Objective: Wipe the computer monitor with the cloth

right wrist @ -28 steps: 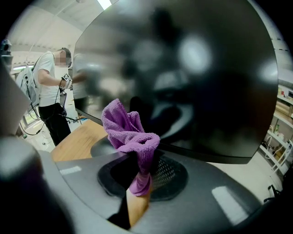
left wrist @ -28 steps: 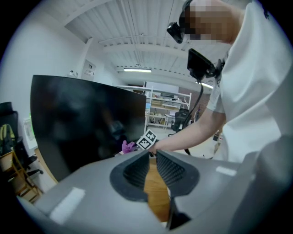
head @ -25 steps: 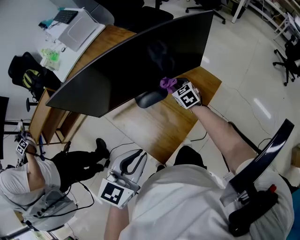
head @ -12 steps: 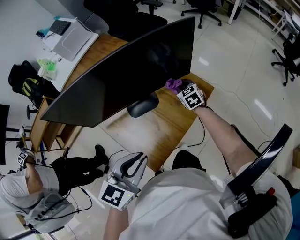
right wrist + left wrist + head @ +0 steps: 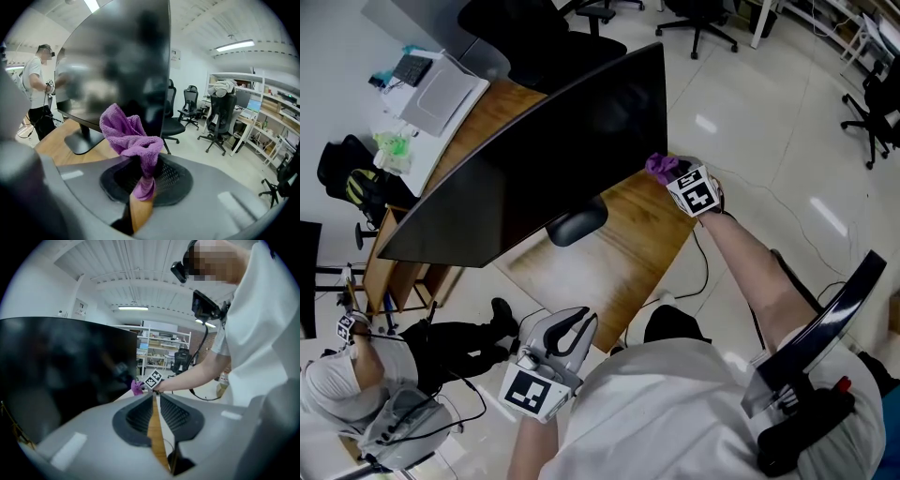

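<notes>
The right tongs are clamped together on a purple microfibre cloth. Its lower tail is pinched between the ribbed black pads, and the rest stands up in a loose bunch above them. In the head view that bunch sits at the lower right corner of the large black curved computer monitor, just beside the screen's right edge; whether it presses on the glass cannot be told. The monitor is dark and stands upright on a dark oval stand foot, which rests on the light brown wooden table. The person's bare right forearm reaches past the table's near right corner toward the screen. The left tongs hang low and close to the person's body, well apart from the monitor. Their two jaws meet at the tips, with only a thin slit lower down, and they hold nothing. The left gripper view looks along the table toward the cloth and the marker cube of the right tongs. Black office chairs stand on the pale glossy floor beyond the monitor. A second person in a white shirt is at the lower left of the head view, beside the table's left end.
</notes>
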`<move>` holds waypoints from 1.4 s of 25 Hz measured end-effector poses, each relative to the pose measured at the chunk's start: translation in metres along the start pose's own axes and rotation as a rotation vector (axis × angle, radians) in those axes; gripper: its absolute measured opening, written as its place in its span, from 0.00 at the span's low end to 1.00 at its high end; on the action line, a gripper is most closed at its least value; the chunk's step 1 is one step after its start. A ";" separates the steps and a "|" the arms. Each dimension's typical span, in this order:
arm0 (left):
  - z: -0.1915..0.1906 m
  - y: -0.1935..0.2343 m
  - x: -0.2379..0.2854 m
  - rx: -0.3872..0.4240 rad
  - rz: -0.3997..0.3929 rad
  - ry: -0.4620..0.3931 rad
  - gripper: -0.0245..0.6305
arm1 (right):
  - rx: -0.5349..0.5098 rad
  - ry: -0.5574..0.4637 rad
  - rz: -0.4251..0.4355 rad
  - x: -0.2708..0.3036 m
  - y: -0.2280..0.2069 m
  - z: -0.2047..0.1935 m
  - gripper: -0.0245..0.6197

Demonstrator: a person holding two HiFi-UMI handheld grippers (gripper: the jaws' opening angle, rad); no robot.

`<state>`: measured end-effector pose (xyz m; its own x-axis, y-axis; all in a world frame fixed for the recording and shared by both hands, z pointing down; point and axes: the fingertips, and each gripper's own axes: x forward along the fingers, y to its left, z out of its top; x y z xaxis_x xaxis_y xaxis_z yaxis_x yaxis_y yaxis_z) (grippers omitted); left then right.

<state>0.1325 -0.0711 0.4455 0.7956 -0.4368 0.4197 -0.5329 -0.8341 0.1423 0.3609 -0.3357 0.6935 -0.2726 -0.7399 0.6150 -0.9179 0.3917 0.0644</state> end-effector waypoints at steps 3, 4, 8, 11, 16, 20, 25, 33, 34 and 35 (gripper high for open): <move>0.001 0.000 0.004 0.010 -0.009 -0.001 0.14 | -0.019 0.002 -0.007 -0.006 -0.008 0.006 0.11; 0.004 -0.001 0.006 0.007 -0.009 -0.007 0.14 | -0.024 0.005 -0.009 -0.010 -0.010 0.008 0.11; 0.006 -0.004 0.010 0.008 -0.014 -0.017 0.15 | -0.065 0.014 -0.021 -0.018 -0.020 0.012 0.11; 0.002 -0.006 0.010 0.013 -0.024 -0.016 0.15 | -0.095 0.019 -0.042 -0.029 -0.028 0.015 0.11; 0.005 -0.004 0.010 0.016 -0.040 -0.036 0.15 | -0.104 -0.011 -0.084 -0.043 -0.045 0.037 0.11; 0.006 -0.002 0.007 0.025 -0.051 -0.053 0.15 | -0.144 -0.035 -0.113 -0.060 -0.051 0.064 0.11; 0.008 0.000 0.001 0.039 -0.062 -0.076 0.14 | -0.157 -0.064 -0.135 -0.076 -0.054 0.089 0.11; 0.011 -0.001 -0.006 0.049 -0.073 -0.121 0.14 | -0.172 -0.101 -0.173 -0.099 -0.062 0.119 0.11; 0.012 0.000 -0.008 0.050 -0.073 -0.126 0.15 | -0.176 -0.103 -0.178 -0.100 -0.064 0.121 0.11; 0.012 0.001 -0.010 0.054 -0.073 -0.128 0.15 | -0.180 -0.105 -0.183 -0.101 -0.065 0.124 0.11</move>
<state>0.1278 -0.0712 0.4308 0.8636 -0.4112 0.2916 -0.4591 -0.8806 0.1178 0.4126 -0.3543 0.5299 -0.1439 -0.8561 0.4964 -0.8911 0.3303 0.3113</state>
